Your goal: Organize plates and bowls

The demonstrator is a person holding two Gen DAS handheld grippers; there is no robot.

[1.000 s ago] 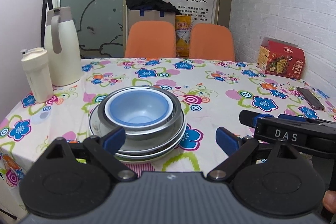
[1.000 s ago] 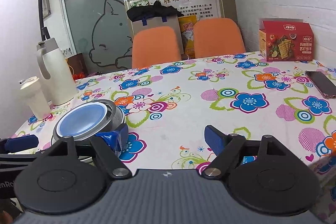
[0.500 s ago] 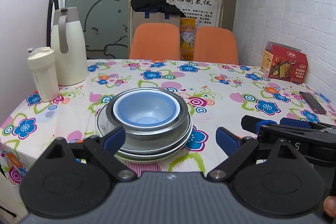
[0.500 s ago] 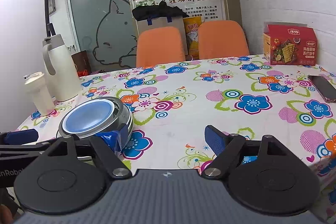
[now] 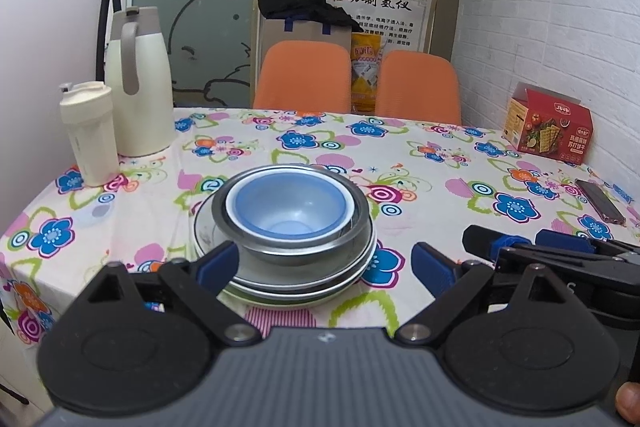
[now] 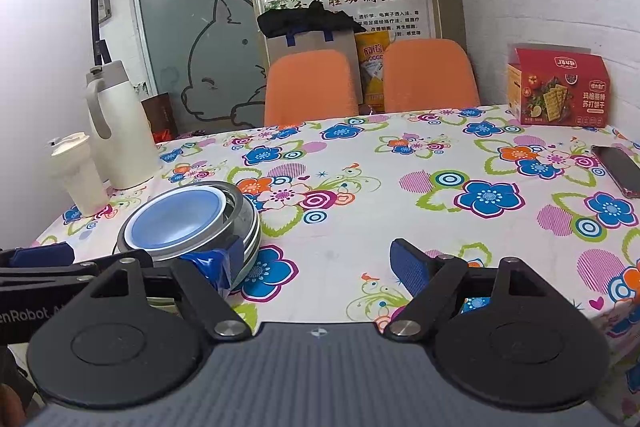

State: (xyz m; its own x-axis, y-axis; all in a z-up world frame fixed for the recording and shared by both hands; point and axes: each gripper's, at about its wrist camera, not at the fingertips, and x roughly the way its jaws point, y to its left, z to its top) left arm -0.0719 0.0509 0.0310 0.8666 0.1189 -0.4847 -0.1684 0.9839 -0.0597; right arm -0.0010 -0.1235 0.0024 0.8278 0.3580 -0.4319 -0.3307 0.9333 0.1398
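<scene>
Tongs, left: my left gripper (image 5: 326, 261) hangs spread wide, empty, low over the near table edge.
Tongs, right: my right gripper (image 6: 320, 263) is spread too, holding nothing; its tips show at 3 o'clock in the left view.
Stack: blue bowl (image 5: 289, 206) nested in a steel bowl (image 5: 296, 247) on plates (image 5: 304, 287), at 12 o'clock just past my left fingers, 10 o'clock from the right.
Table (image 5: 420, 163): floral cloth.
Far left: tumbler (image 5: 89, 133), jug (image 5: 138, 83) at 11 o'clock.
Far right: phone (image 5: 600, 201), cracker box (image 5: 548, 125) at 2 o'clock.

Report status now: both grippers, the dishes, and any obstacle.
Left gripper open, empty. Right gripper open, empty. Blue bowl nested in metal bowl on plates, untouched. Nothing in the way.
</scene>
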